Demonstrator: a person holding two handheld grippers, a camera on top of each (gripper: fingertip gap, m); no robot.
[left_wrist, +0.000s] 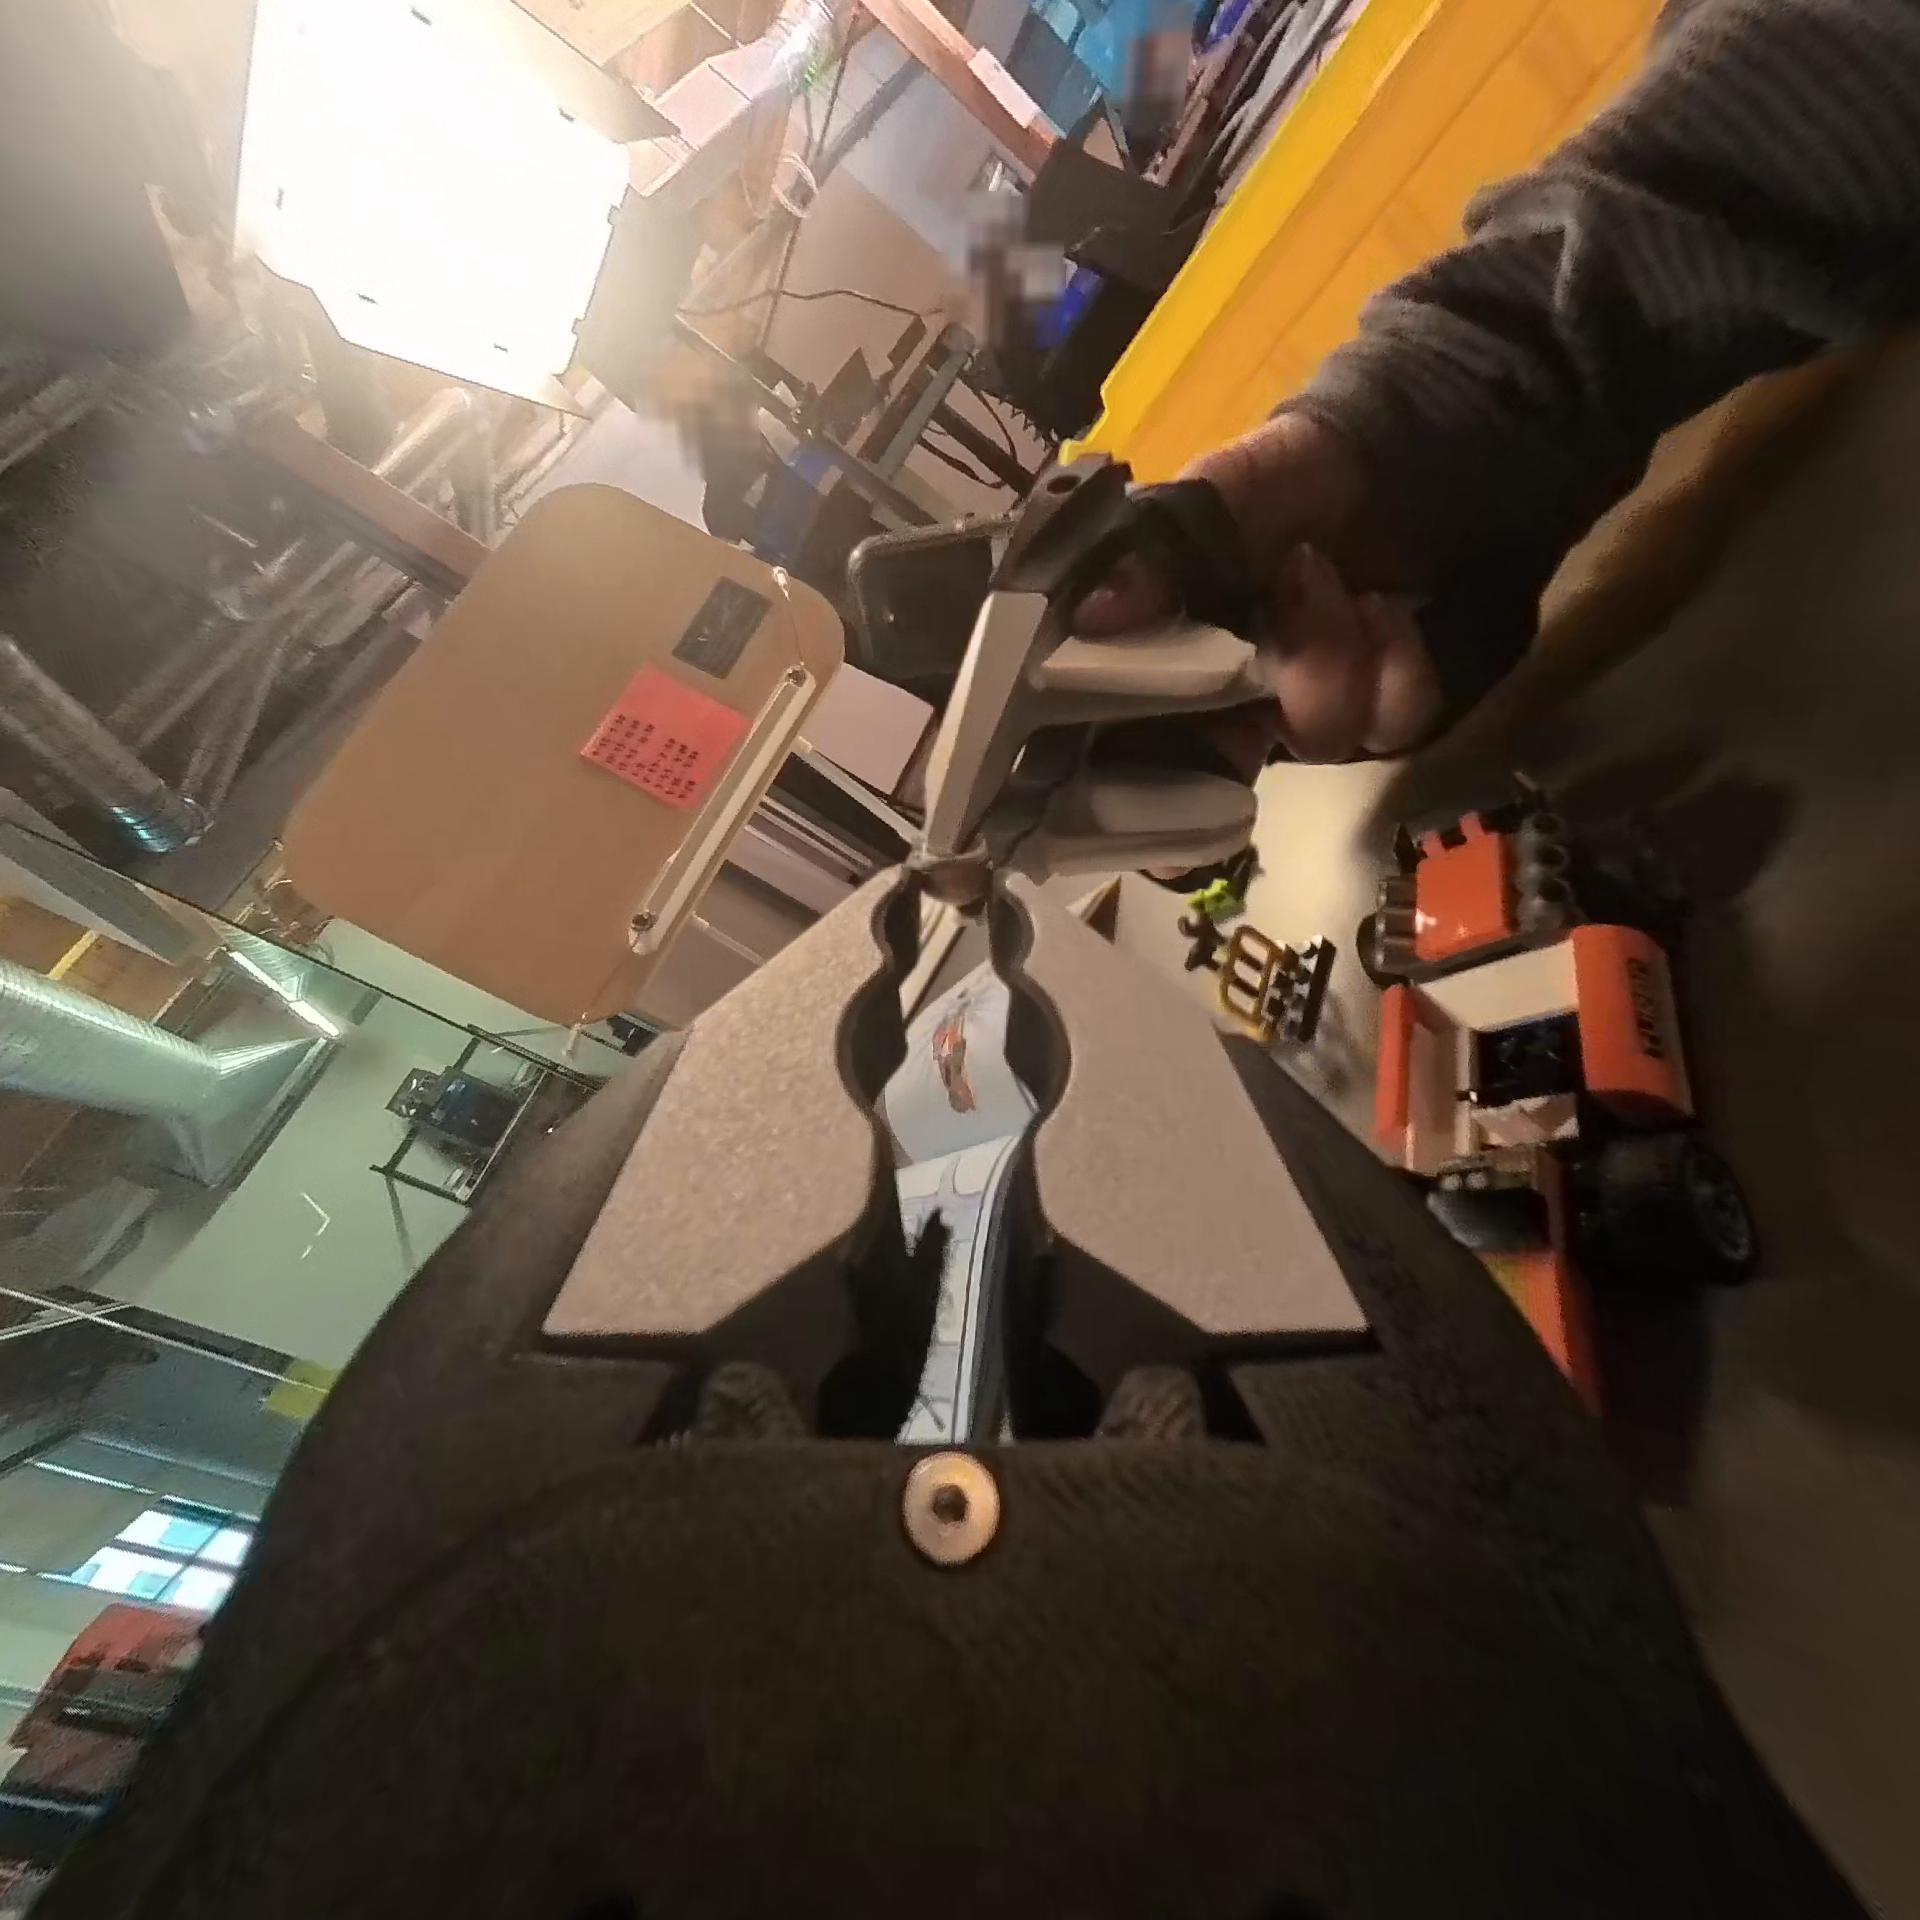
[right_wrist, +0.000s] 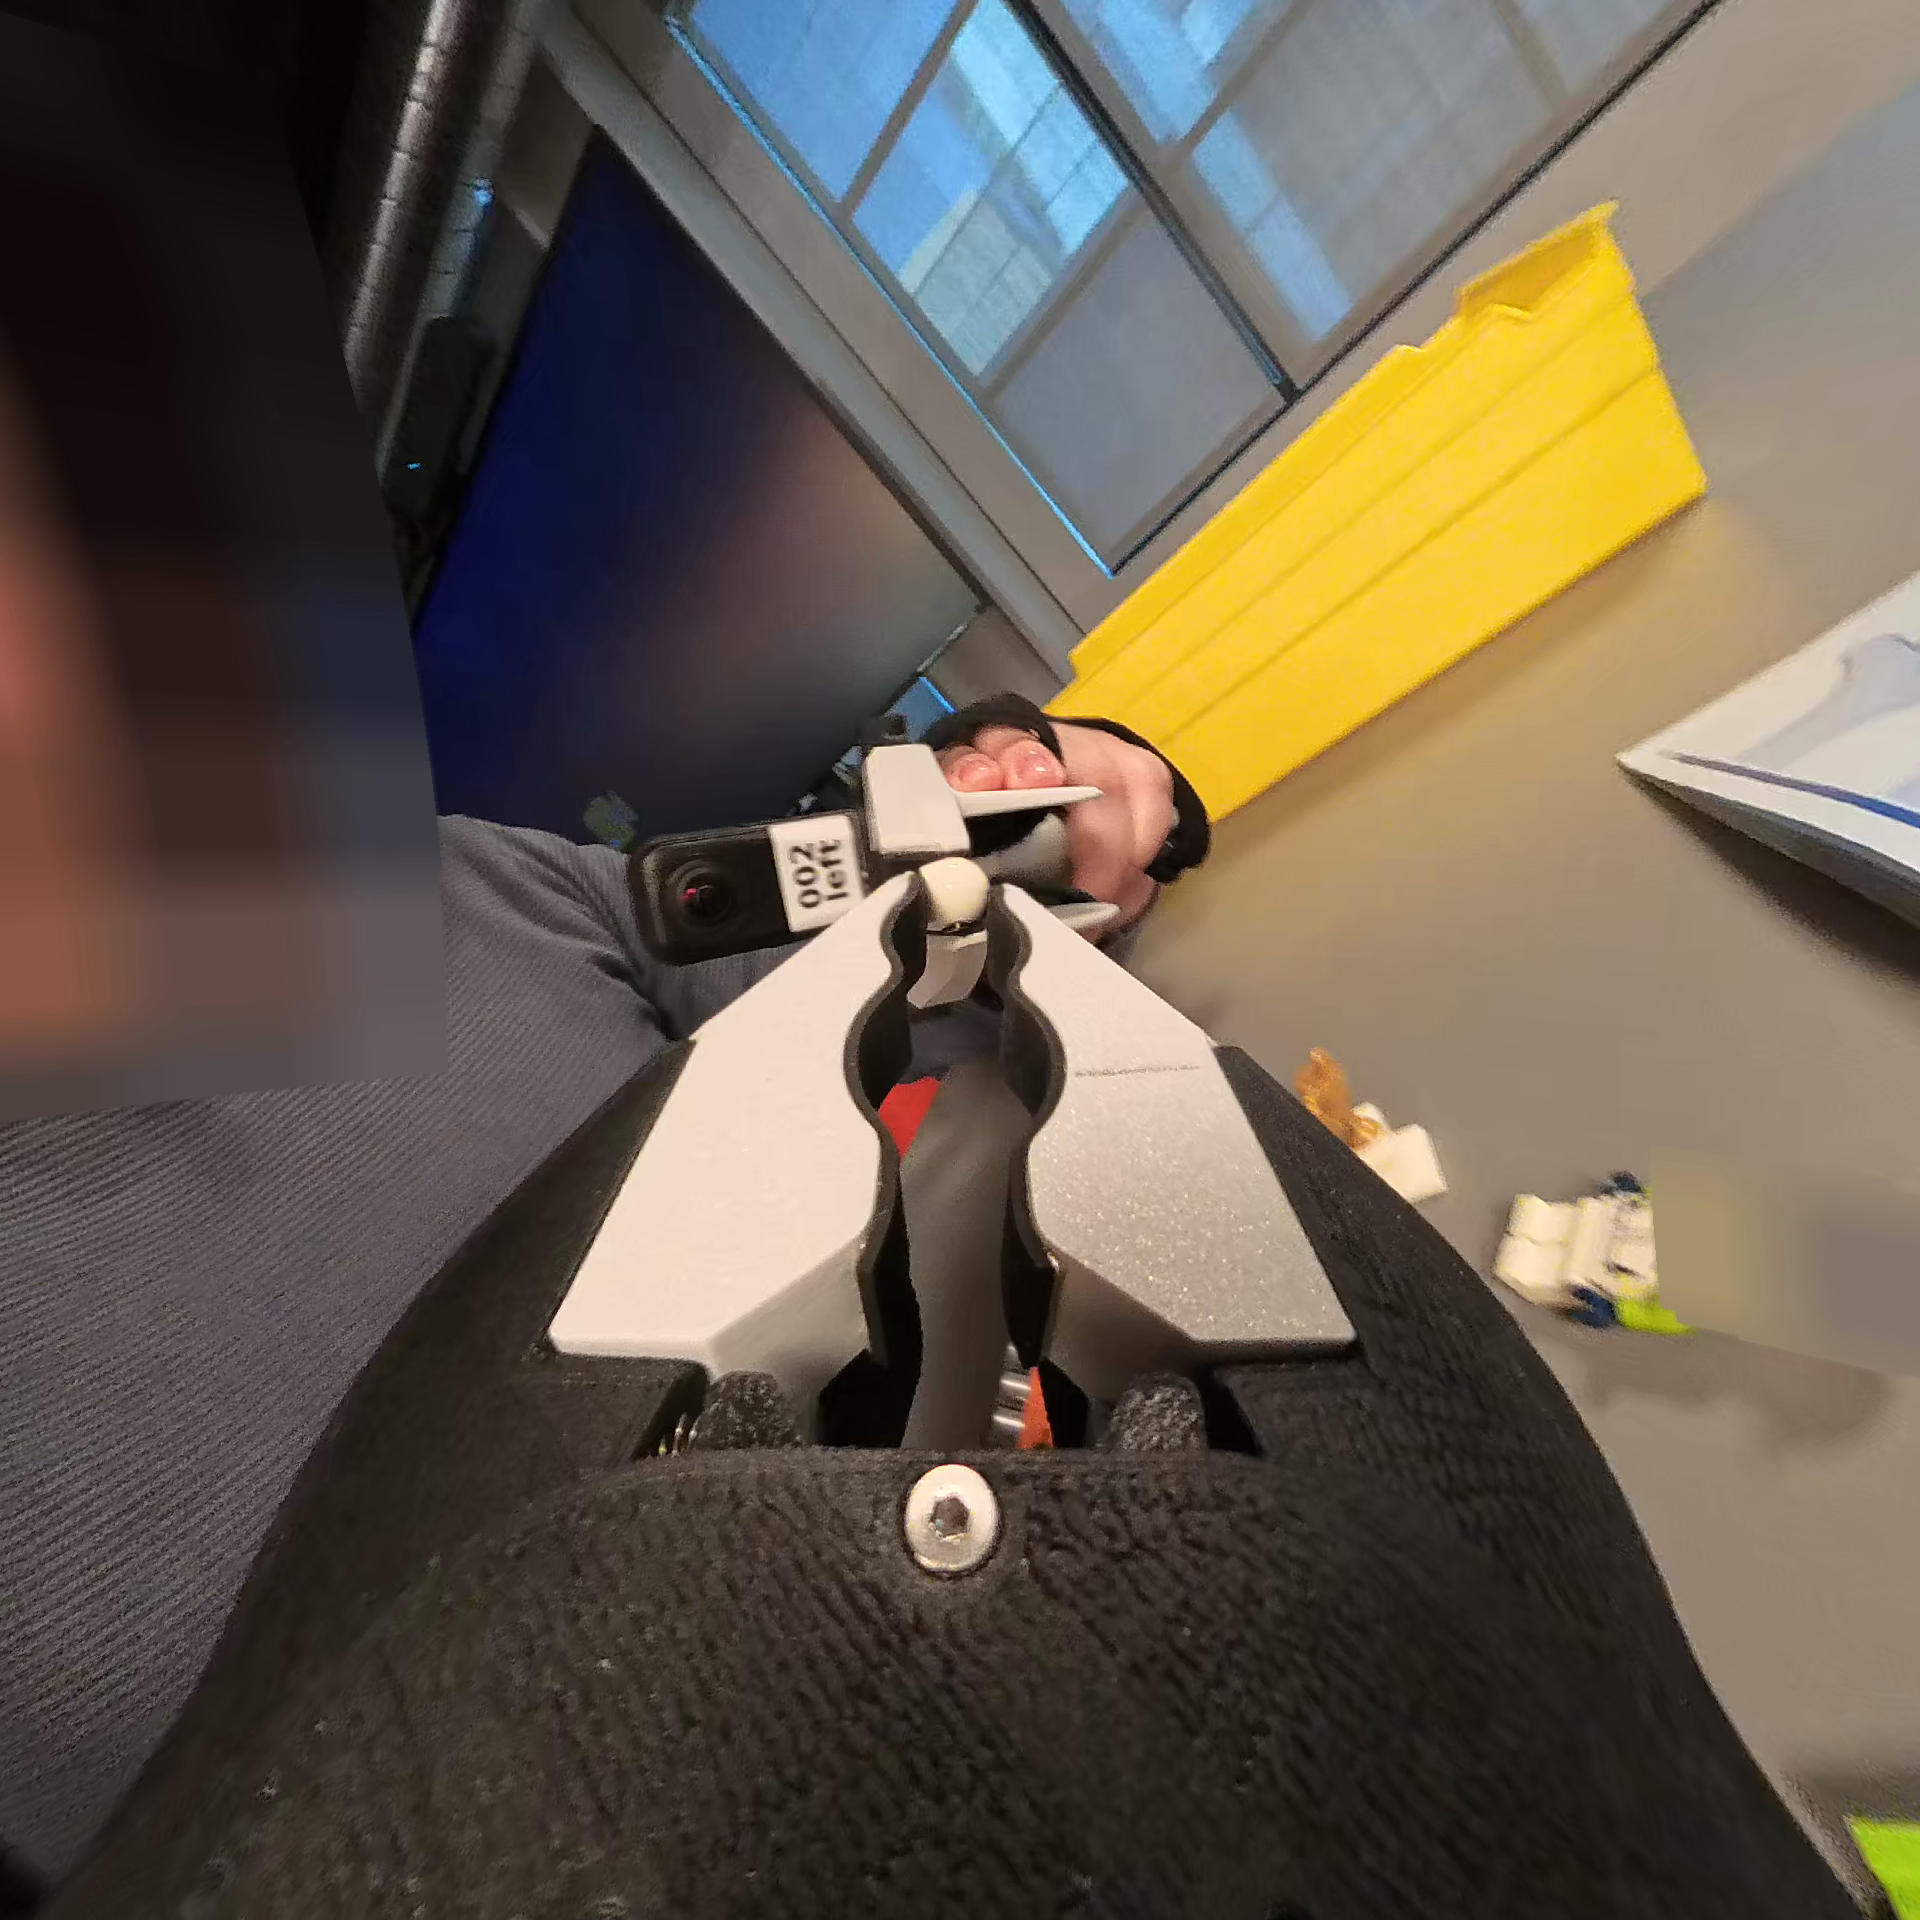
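My two grippers face each other tip to tip above the grey table (right_wrist: 1455, 935). In the right wrist view my right gripper (right_wrist: 954, 904) is shut on a small cream rounded piece (right_wrist: 956, 894), with both pads against its sides. The left gripper (right_wrist: 914, 805), held by a gloved hand (right_wrist: 1122, 821), meets the same piece from behind. In the left wrist view my left gripper (left_wrist: 951, 883) is closed around that small piece (left_wrist: 951, 881), which looks dark and blurred there. The right gripper's grey finger (left_wrist: 966, 727) comes down onto it from above.
An orange and white toy brick truck (left_wrist: 1538, 1049) and small loose brick pieces (left_wrist: 1268, 977) lie on the table. More small pieces (right_wrist: 1579, 1247) lie to the right. There is a yellow tray (right_wrist: 1403, 499), an open booklet (right_wrist: 1818, 748) and a brown board with a red note (left_wrist: 582, 748). My left and right fingertips are right by each other.
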